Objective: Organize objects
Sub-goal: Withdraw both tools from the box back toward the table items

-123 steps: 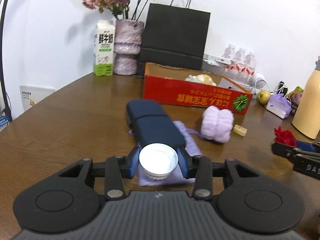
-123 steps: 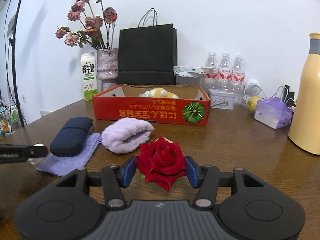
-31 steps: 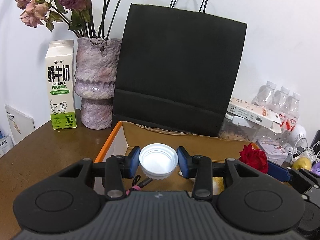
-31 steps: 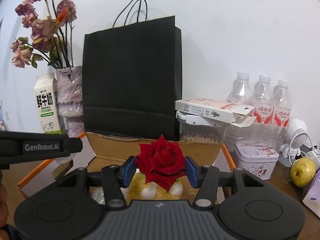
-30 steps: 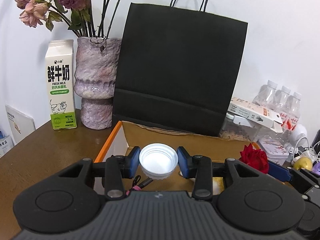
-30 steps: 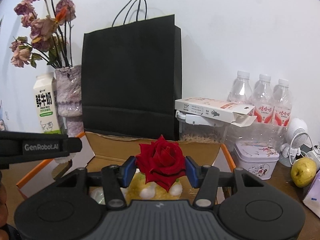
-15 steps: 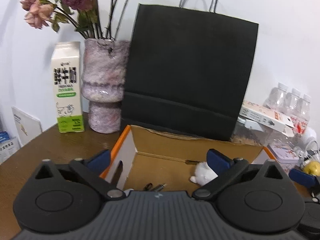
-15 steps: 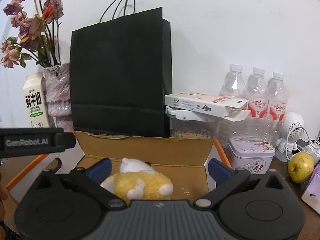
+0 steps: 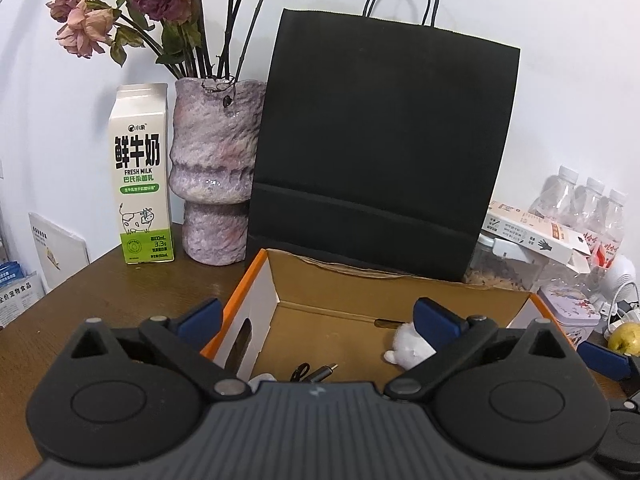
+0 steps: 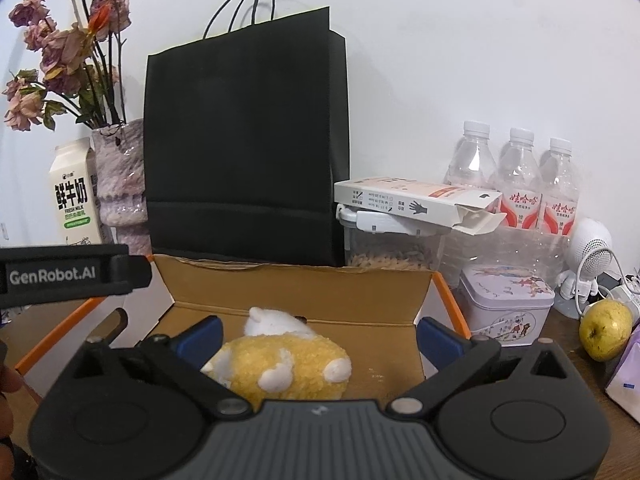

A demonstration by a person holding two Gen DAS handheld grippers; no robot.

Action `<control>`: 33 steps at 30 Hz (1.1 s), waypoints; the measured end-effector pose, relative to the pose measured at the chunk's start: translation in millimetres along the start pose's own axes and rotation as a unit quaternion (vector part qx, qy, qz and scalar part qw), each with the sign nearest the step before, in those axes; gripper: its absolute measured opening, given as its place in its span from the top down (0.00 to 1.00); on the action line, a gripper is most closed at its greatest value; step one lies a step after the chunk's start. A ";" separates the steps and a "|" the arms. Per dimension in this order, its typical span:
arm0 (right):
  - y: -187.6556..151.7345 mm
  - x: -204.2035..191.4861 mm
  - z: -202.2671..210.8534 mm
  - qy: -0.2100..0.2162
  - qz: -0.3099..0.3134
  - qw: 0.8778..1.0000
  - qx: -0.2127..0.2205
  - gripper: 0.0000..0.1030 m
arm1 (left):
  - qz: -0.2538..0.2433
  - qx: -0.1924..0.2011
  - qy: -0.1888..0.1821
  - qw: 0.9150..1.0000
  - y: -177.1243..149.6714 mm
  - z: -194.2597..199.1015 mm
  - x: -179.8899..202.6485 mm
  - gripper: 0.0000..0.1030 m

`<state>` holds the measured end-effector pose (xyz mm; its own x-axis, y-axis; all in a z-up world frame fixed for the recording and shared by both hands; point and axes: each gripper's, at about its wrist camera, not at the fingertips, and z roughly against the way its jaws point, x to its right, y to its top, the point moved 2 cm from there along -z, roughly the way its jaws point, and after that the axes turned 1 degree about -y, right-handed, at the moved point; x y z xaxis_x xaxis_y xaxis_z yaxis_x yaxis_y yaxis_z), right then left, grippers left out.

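Observation:
An orange-edged cardboard box (image 9: 256, 276) stands open in front of me; it also shows in the right wrist view (image 10: 440, 292). My left gripper (image 9: 318, 318) hangs open and empty over the box's left half. A sliver of the white cap (image 9: 262, 379) and small dark items (image 9: 316, 372) lie on the box floor below it. My right gripper (image 10: 318, 338) hangs open and empty over the right half, above a yellow and white plush toy (image 10: 280, 364). The red rose is not in sight. The left gripper's body (image 10: 68, 276) crosses the right wrist view at left.
A black paper bag (image 9: 380, 152) stands right behind the box. A milk carton (image 9: 140, 176) and a vase of dried flowers (image 9: 218, 168) stand at left. Water bottles (image 10: 516, 184), a glove box (image 10: 416, 200), a tin (image 10: 504, 300) and a yellow-green fruit (image 10: 606, 330) crowd the right.
Both grippers have opened over the box. The white cap has dropped from the left one and the red rose from the right one. Both have shifted slightly.

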<state>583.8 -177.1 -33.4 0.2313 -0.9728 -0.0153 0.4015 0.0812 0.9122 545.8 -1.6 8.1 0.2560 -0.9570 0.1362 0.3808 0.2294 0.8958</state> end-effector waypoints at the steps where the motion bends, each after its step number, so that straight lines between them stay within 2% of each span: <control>1: 0.0 0.0 0.7 0.001 0.000 1.000 0.000 0.00 | 0.000 0.000 0.000 1.000 -0.1 1.1 0.1 0.00; 16: -8.8 -10.0 24.8 0.016 0.013 1.000 0.013 0.00 | 0.003 0.013 0.002 1.000 -10.8 31.2 -12.1 0.00; 33: -38.4 -17.3 83.0 0.020 0.033 0.999 0.018 0.00 | -0.005 0.032 -0.017 0.999 -40.5 89.3 -30.3 0.00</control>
<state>490.9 -181.4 -34.2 0.2918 -0.9560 0.0292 0.3524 0.1359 0.9259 443.3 2.2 5.4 0.2223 -0.9649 0.1398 0.3255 0.2086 0.9222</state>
